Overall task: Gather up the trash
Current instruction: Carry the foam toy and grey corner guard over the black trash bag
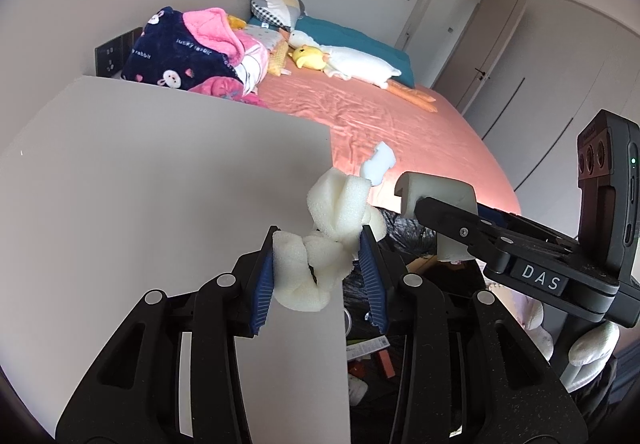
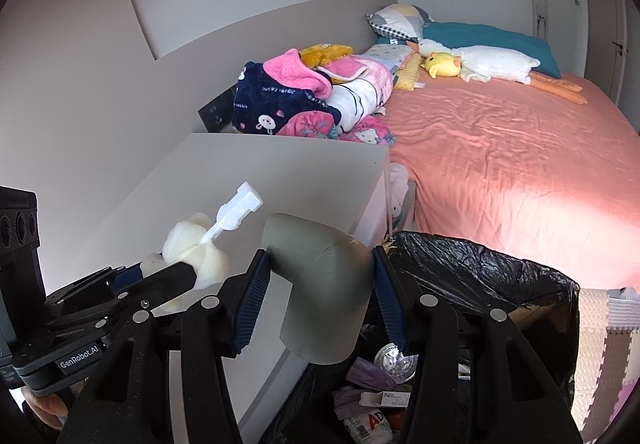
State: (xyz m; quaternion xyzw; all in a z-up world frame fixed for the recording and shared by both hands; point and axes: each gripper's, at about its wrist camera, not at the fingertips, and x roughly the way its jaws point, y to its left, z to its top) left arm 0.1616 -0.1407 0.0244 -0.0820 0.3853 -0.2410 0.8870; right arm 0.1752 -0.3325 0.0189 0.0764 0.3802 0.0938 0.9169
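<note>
Room: bedroom, grey cabinet top (image 2: 248,168) near, pink bed (image 2: 500,148) far.
L gripper (image 1: 318,256): jaws part closed, clamped on white foam wad (image 1: 332,232) w/ small plastic piece (image 2: 239,211).
R gripper (image 2: 322,284): part closed, pinching grey foam corner guard (image 2: 320,284).
Key relation: black-lined bin (image 2: 500,276) sits below + right of both loads; R nearer.
Writing: "DAS", "GenRobot.AI" on grippers; "lucky rabbit" on navy blanket (image 2: 264,100).

white foam wad (image 1: 320,244): crumpled, gripped | grey L-shaped foam piece (image 2: 320,284): gripped above black-lined trash bin (image 2: 500,276)
</note>
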